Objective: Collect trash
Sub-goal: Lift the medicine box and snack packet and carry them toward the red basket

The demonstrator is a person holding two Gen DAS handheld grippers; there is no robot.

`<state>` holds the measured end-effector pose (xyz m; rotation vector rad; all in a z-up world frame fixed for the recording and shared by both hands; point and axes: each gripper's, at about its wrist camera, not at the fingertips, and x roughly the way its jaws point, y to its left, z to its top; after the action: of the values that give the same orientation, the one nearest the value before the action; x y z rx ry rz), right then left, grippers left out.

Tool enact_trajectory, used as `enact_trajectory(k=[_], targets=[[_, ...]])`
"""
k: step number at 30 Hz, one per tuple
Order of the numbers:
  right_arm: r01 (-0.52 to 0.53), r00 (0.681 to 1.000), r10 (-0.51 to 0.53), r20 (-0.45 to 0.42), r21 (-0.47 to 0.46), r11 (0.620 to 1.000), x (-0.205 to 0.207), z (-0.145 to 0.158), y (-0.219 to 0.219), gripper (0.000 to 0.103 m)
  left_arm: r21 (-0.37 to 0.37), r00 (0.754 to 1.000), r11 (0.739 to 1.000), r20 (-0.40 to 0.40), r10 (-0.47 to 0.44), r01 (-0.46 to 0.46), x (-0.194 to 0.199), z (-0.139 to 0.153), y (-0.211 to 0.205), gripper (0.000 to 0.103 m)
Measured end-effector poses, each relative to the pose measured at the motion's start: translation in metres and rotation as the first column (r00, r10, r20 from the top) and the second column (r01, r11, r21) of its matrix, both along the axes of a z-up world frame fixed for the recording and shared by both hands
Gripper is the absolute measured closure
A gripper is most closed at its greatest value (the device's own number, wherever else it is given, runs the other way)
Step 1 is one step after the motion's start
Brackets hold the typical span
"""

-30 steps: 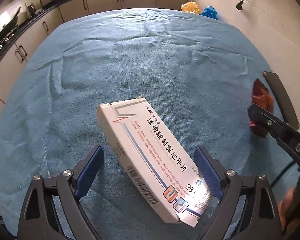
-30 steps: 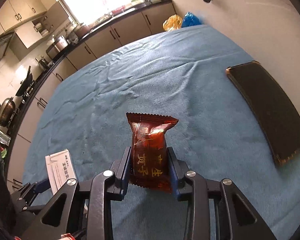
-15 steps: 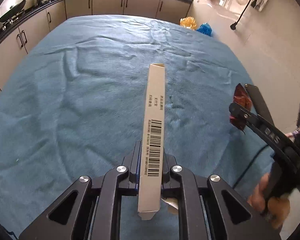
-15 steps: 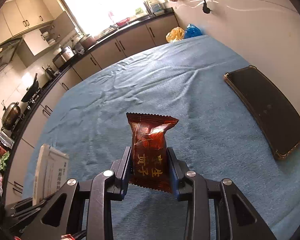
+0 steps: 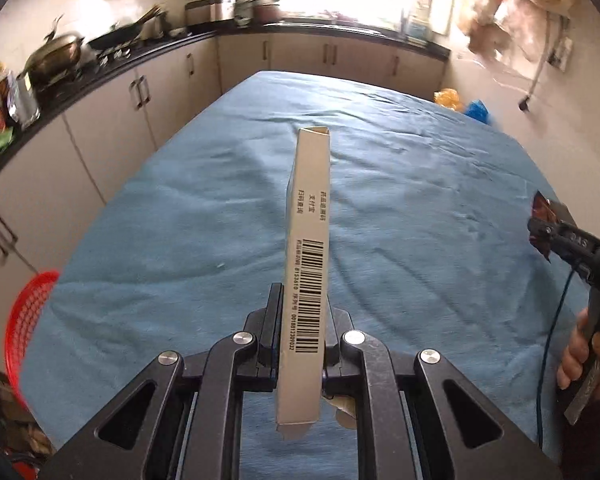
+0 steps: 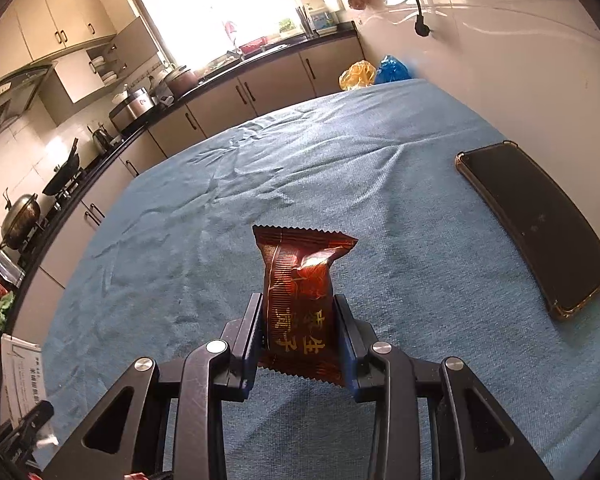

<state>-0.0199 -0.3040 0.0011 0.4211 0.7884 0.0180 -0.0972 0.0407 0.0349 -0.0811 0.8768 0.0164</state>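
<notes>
Medicine box [image 5: 307, 264] and snack wrapper [image 6: 300, 292]: we are gripping each in closed tongs; the edge-pinched box could twist loose short of the red basket [image 5: 26, 320].

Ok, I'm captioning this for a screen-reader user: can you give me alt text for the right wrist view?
The right gripper pinches a brown snack wrapper with gold lettering, held upright above a blue tablecloth. A black phone lies on the cloth to the right; kitchen cabinets and a bright window sit behind.

The red basket [image 5: 28, 320] is cut by the left wrist view's edge. Countertop cookware [image 5: 56, 54] there is motion-blurred. The medicine box's [image 5: 306, 280] faces sit hidden between claw pads.
</notes>
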Motion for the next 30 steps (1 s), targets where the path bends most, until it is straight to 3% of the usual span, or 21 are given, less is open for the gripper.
enact_trajectory(k=[6,13,18,30], targets=[[-0.019,1.000,0.019,-0.001,-0.075,0.997,-0.004,0.009,0.019,0.067,-0.002,0.999,0.999,0.008,0.042,-0.042,-0.011,0.000,0.035,0.090],[-0.125,0.992,0.125,-0.016,-0.007,0.992,-0.028,0.018,0.067,0.067,-0.070,0.998,0.996,0.013,0.059,-0.058,-0.044,0.013,0.067,0.090],[-0.205,0.979,0.205,-0.004,0.030,0.978,-0.046,0.023,0.107,0.067,-0.054,0.997,0.996,0.043,0.071,-0.069,-0.065,0.027,0.085,0.090],[-0.341,0.940,0.339,0.036,0.126,0.932,-0.086,0.029,0.196,0.067,-0.073,0.977,0.977,0.056,0.205,-0.201,-0.093,0.037,0.154,0.090]])
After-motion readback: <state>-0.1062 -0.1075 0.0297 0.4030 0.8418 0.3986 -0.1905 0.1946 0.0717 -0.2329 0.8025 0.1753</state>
